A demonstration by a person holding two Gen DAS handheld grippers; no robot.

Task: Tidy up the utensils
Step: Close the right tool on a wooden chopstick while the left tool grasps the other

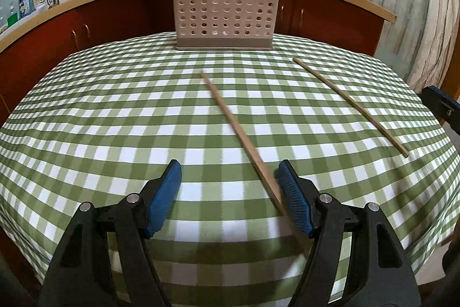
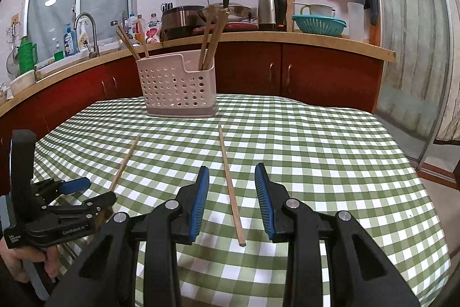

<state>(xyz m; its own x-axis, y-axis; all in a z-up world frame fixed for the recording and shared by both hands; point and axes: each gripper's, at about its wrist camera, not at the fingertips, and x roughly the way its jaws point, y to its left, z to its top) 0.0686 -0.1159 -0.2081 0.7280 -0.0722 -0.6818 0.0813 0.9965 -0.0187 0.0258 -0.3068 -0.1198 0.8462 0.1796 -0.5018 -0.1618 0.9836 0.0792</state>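
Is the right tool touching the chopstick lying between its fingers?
Apart. The right wrist view shows the right tool open, with the chopstick flat on the checked tablecloth and cloth visible between it and each blue pad.

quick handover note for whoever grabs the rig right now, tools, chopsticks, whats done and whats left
Left tool: open, low over the table, one loose chopstick between its pads, not gripped.
Right tool: open, the other chopstick between its pads, not gripped.
Done: several chopsticks already stand in the perforated holder at the far side of the checked tablecloth.
Left: close on each loose chopstick, lift, drop into the holder.
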